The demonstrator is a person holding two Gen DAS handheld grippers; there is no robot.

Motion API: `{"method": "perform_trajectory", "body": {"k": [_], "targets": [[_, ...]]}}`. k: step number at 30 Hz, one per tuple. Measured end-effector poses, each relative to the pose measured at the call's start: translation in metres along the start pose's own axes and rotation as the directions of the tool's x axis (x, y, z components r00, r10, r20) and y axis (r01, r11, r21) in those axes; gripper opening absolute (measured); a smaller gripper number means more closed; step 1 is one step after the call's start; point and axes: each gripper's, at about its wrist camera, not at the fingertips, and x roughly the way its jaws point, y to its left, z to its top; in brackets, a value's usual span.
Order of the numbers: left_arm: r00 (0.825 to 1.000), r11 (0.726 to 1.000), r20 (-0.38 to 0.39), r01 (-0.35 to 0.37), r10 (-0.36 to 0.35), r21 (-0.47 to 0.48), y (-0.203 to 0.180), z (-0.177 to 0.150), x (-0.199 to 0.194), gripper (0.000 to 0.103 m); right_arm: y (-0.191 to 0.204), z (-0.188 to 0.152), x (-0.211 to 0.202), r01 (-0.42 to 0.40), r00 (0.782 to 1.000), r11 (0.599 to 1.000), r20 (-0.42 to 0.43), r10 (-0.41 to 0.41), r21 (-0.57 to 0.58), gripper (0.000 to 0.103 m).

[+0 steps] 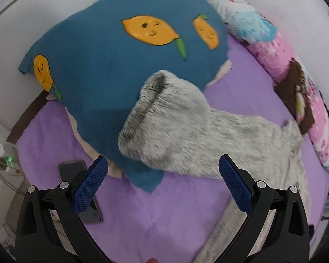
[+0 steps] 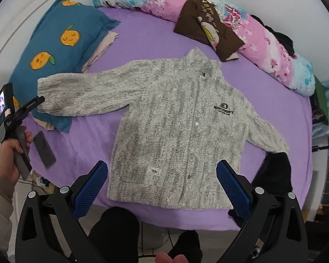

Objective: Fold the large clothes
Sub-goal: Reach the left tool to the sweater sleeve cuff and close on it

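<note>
Both tongs, left [image 1: 163, 182] and right [image 2: 162, 184], gape empty above the flat grey jacket [image 2: 175, 127] on the purple bed [image 2: 147, 37].

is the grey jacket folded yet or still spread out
Spread out, not folded. The grey jacket lies flat, front up, on the purple sheet, both sleeves stretched sideways, one cuff on the blue pillow.

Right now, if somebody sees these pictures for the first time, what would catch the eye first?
The grey fleece jacket lies spread flat, front up, in the middle of the purple bed sheet. One sleeve cuff rests on the blue lemon-print pillow, just ahead of the open left gripper.
</note>
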Motion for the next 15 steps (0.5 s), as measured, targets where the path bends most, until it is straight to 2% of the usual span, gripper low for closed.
{"method": "perform_trajectory", "body": {"k": [4, 7, 8, 9, 10, 14, 15], "targets": [[0.999, 0.999, -0.008, 0.039, -0.039, 0.017, 0.006, 0.007, 0.028, 0.097, -0.001, 0.006, 0.003, 0.045, 0.999, 0.999, -0.026, -0.045, 0.013, 0.097], [0.999, 0.996, -0.007, 0.05, -0.049, 0.071, 0.004, 0.008, 0.044, 0.097, 0.001, 0.011, 0.0, 0.072, 0.997, 0.997, -0.024, -0.072, -0.002, 0.097], [1.0, 0.994, -0.003, 0.029, -0.028, 0.105, 0.001, 0.008, 0.05, 0.096, 0.001, 0.011, 0.0, 0.079, 0.997, 0.997, -0.022, -0.079, -0.003, 0.097], [1.0, 0.992, -0.004, 0.017, -0.016, 0.125, -0.001, 0.007, 0.055, 0.09, 0.0, 0.012, 0.0, 0.083, 0.996, 0.997, -0.023, -0.083, 0.002, 0.097], [1.0, 0.991, -0.007, 0.015, -0.014, 0.137, -0.002, 0.008, 0.059, 0.078, 0.0, 0.012, 0.0, 0.086, 0.996, 0.996, -0.027, -0.085, 0.008, 0.097], [0.999, 0.992, -0.018, -0.041, 0.043, 0.121, 0.006, 0.015, 0.069, 0.062, 0.0, 0.012, 0.004, 0.108, 0.993, 0.994, -0.049, -0.107, 0.021, 0.097], [0.998, 0.993, -0.015, -0.053, 0.055, 0.108, 0.01, 0.015, 0.068, 0.052, 0.0, 0.011, 0.004, 0.11, 0.993, 0.994, -0.05, -0.109, 0.022, 0.097]]}}
